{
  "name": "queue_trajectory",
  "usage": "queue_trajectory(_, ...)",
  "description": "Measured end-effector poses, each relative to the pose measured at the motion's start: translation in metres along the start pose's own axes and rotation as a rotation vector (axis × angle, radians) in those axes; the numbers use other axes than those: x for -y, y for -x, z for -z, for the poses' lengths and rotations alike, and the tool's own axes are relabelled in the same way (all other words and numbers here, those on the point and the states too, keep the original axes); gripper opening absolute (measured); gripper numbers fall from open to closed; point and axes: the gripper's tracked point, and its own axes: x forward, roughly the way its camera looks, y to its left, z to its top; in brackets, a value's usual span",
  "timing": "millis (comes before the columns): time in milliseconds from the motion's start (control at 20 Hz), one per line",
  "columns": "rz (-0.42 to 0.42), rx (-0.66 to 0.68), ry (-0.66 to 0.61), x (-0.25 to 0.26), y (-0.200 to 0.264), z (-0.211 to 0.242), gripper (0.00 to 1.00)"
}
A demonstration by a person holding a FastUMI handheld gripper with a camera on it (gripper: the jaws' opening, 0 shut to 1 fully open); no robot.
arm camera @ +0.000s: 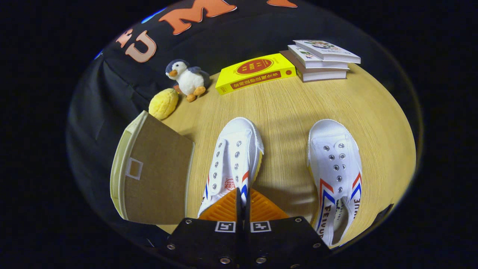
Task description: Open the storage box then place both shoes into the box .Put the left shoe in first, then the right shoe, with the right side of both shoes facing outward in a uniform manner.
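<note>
Two white canvas shoes with red and blue side stripes lie on the wooden table (291, 108), toes pointing away from me. The left shoe (233, 157) is straight ahead, and its heel end runs in between my fingers. My gripper (242, 198) is shut on the right side wall of this shoe near the collar. The right shoe (336, 168) lies apart, to the right of the fingers. The storage box (153, 172) stands to the left of the left shoe, showing a brown panel with a small white label frame and cream edges. Its inside is hidden.
At the far side of the table are a yellow book (255, 73) and a stack of books (321, 59). A plush penguin (188, 78) and a yellow bun-like toy (163, 103) sit beyond the box. Bare tabletop lies between the shoes.
</note>
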Motion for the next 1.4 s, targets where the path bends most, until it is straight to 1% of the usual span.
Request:
queue_trajectory(300, -0.032, 0.129, -0.061, -0.048, 0.048, -0.029, 0.0)
queue_trajectory(450, -0.066, 0.208, -0.085, -0.086, 0.08, -0.051, 0.0)
queue_trajectory(550, -0.087, 0.239, -0.083, -0.116, 0.098, -0.058, 0.0)
queue_trajectory(700, -0.128, 0.264, -0.081, -0.166, 0.106, -0.061, 0.0)
queue_trajectory(850, -0.168, 0.242, -0.064, -0.214, 0.094, -0.051, 0.0)
queue_trajectory(1050, -0.202, 0.171, -0.041, -0.266, 0.057, -0.025, 0.0)
queue_trajectory(1200, -0.196, 0.118, -0.049, -0.287, 0.024, -0.006, 0.0)
queue_trajectory(1400, -0.159, 0.073, -0.044, -0.294, -0.01, 0.012, 0.0)
